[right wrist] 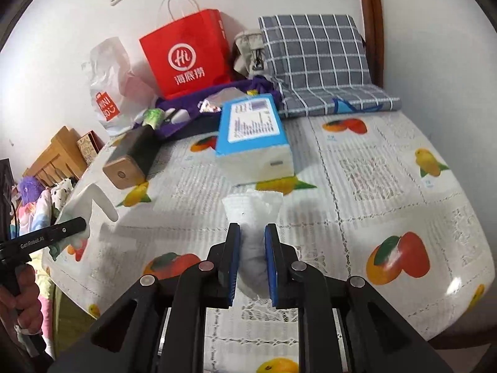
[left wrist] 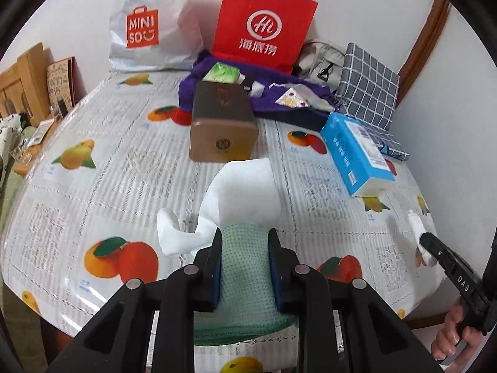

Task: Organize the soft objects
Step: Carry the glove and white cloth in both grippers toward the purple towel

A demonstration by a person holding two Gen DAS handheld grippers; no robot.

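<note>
left gripper clamps the green cuff of a white sock, toe dangling at 12 o'clock. right gripper pinches a white sock. risk: loose toes snag the brown box beyond, or slip out.

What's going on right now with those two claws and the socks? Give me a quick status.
Left gripper shut on white and green sock. Right gripper shut on white sock. Brown box and blue box lie just beyond.

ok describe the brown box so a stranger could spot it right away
On the fruit-print tablecloth, look toward the red paper bag at the wall. The brown box lies just before it, against purple cloth: long, dark-topped, with a round emblem on its tan end, unlike the blue carton.
</note>
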